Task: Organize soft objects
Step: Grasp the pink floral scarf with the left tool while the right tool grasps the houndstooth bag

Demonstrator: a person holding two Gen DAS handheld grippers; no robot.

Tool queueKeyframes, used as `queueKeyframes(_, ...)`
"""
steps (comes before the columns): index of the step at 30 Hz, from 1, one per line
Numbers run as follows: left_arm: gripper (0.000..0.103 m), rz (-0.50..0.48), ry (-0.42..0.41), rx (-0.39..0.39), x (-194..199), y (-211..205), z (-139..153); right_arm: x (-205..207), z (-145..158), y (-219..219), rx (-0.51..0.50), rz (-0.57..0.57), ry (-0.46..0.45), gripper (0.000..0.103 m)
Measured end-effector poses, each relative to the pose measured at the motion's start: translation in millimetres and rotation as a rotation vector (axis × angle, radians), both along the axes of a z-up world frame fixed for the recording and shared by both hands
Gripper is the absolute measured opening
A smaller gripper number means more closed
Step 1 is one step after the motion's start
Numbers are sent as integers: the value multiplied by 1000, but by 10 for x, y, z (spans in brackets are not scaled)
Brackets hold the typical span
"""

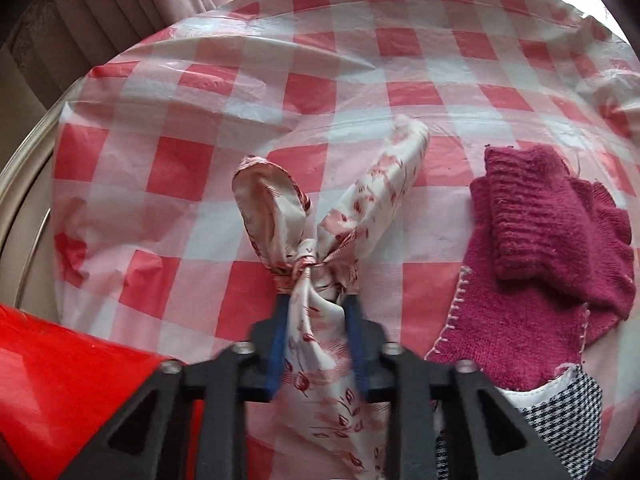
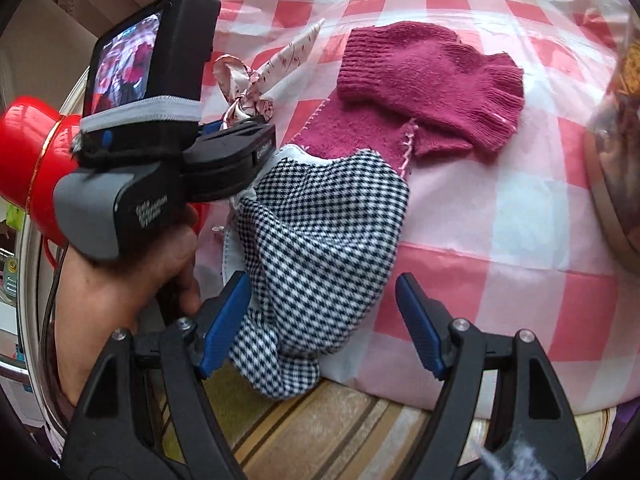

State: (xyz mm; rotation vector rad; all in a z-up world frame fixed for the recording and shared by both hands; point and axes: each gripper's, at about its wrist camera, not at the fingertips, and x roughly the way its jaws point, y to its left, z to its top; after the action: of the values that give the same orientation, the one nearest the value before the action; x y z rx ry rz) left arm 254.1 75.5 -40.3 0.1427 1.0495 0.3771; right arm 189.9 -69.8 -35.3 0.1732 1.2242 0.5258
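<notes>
Between the left gripper's (image 1: 316, 312) blue fingers (image 1: 278, 336) sits a knotted floral scarf (image 1: 320, 240), pinched just below its knot; its two loose ends fan out ahead of the fingertips over the checked tablecloth (image 1: 248, 92), and its tail hangs back between the arms of the tool. Just right of those fingers lies a magenta knit glove (image 1: 548, 216), folded on top of a magenta knit cloth (image 1: 508, 332) with pale stitching along its edge. Nearer, at the right arm of the tool, a corner of houndstooth fabric (image 1: 568, 412) overlaps that cloth. Left of the fingers, a red object (image 1: 68, 392) fills the lower corner.

The right gripper (image 2: 320, 324) has its fingers (image 2: 222, 322) spread wide, with the houndstooth fabric bunched between them at the table's near edge; the left pad touches or nearly touches it, and the right pad stands clear. Ahead of these fingers lie the glove and cloth. To their left, a hand (image 2: 120, 280) holds the left gripper.
</notes>
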Motion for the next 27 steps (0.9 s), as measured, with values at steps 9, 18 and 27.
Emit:
queueKeyframes(9,19,-9,-53,-48,-77,-25,34,145,-68,158,-20,4,-25,78)
queueKeyframes(18,19,-13,-90,-62,-131,-4,61,212,-183,270,-22,19,-31,74)
queueKeyframes(27,19,-14,-112,-57,-175,-16,94,265,-235,345,-33,23,-41,45)
